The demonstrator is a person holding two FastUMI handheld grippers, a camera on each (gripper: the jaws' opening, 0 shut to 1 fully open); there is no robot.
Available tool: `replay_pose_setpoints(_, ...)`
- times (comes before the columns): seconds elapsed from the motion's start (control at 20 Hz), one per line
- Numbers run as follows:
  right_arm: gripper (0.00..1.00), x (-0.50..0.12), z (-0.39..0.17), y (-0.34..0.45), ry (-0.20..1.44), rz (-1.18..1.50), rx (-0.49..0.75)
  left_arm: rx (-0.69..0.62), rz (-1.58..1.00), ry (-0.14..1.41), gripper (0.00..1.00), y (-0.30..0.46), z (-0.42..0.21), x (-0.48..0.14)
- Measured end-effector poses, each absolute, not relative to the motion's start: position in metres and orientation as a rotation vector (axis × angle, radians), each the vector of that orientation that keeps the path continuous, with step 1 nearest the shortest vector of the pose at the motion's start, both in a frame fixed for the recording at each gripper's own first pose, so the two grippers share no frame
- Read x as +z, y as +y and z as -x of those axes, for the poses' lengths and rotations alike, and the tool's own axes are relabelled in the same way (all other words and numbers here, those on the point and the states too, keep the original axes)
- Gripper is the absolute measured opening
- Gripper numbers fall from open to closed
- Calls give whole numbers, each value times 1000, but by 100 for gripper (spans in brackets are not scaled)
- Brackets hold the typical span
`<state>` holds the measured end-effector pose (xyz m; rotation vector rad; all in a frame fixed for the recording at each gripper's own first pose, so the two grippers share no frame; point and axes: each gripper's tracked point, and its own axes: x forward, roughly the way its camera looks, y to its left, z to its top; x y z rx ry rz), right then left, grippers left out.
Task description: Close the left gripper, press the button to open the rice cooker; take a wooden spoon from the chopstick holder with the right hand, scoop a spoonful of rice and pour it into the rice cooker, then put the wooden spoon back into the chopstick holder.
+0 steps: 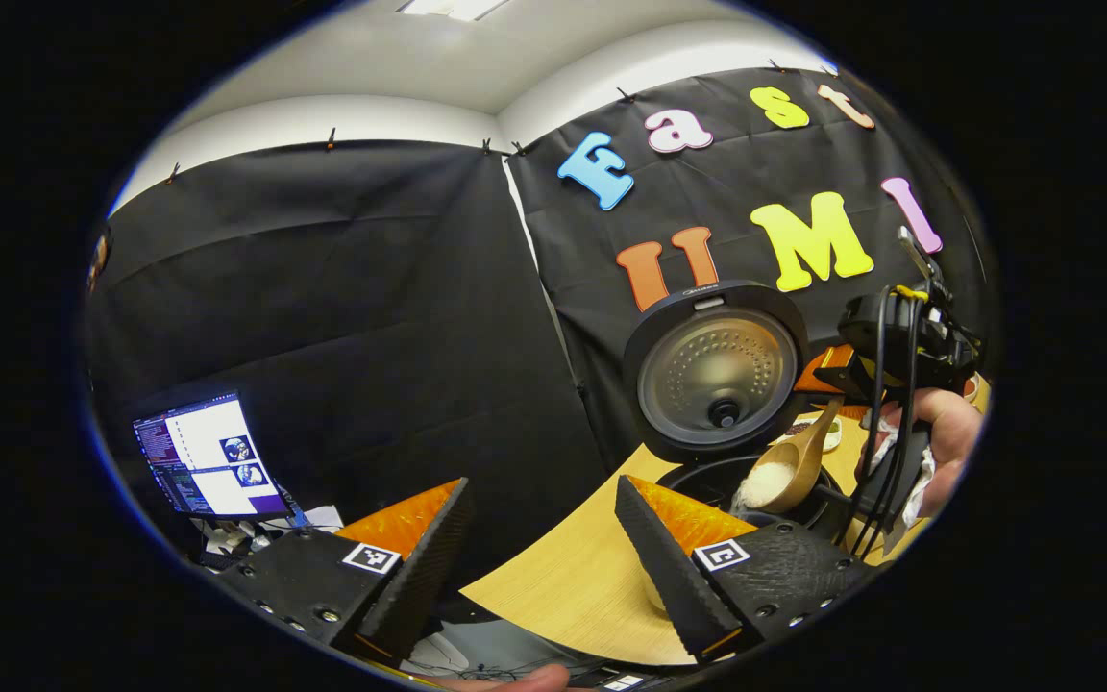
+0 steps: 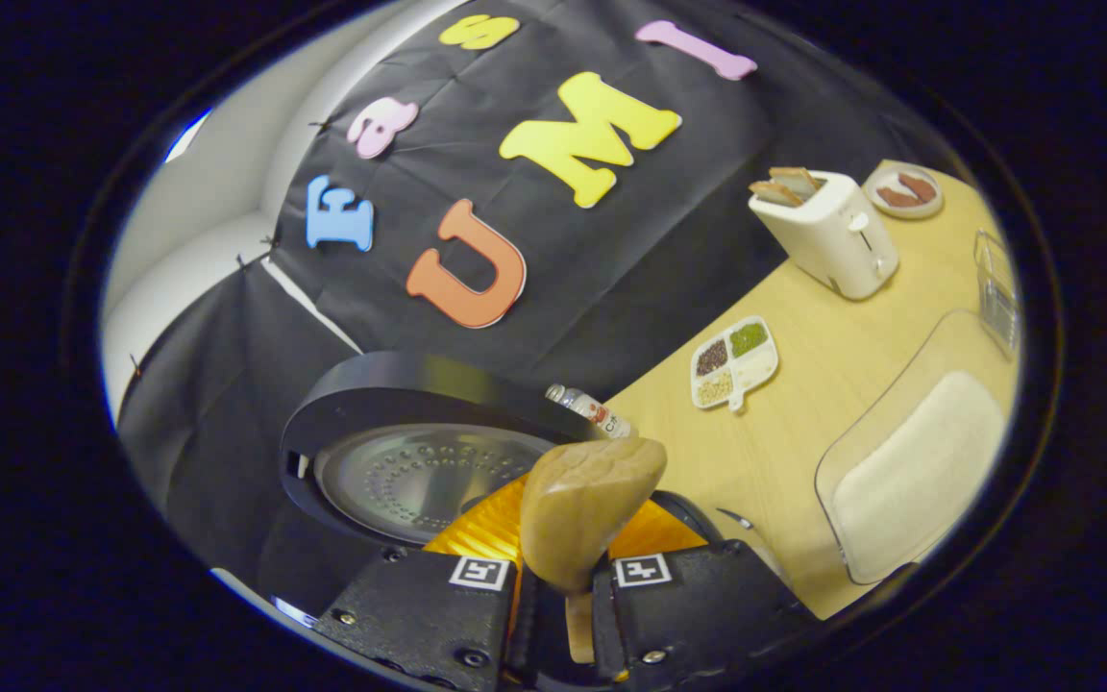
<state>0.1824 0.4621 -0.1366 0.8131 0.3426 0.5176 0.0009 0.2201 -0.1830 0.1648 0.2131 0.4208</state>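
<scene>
The black rice cooker (image 1: 707, 481) stands with its lid (image 1: 717, 370) raised upright, the inner plate facing me. A wooden spoon (image 1: 786, 471) heaped with white rice is tipped over the cooker's pot. My right gripper (image 1: 885, 437), held by a hand, grips its handle. In the right gripper view the right gripper (image 2: 570, 586) is shut on the spoon (image 2: 587, 505), whose bowl shows its back above the open lid (image 2: 409, 461). My left gripper (image 1: 544, 543) hangs open and empty, left of the cooker near the table's edge.
On the wooden table (image 2: 832, 384) stand a white toaster (image 2: 827, 235) with bread, a plate (image 2: 904, 189), a divided dish of grains (image 2: 734, 363), a clear tub of rice (image 2: 919, 461) and a mesh holder (image 2: 996, 288). A laptop (image 1: 208, 461) sits off the table to the left.
</scene>
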Motion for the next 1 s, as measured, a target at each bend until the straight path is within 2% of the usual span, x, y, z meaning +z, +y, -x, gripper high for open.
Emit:
replay_pose_setpoints(0.05,27,-132,-180,463,308,-730,519,423,-164,215,95,221,0,-184)
replay_pose_setpoints(0.1,22,-129,-179,465,272,-653,518,425,-165,217,95,222,0,-184)
replay_pose_setpoints(0.15,27,-127,-177,468,242,-569,517,430,-164,217,95,224,1,-185)
replay_pose_setpoints(0.65,27,-99,-147,520,-85,153,574,462,-154,219,96,236,9,-187)
replay_pose_setpoints(0.8,27,-101,-138,535,-140,279,608,470,-161,223,95,239,11,-188)
replay_pose_setpoints(1.0,27,-104,-135,540,-152,304,641,472,-162,228,95,239,12,-188)
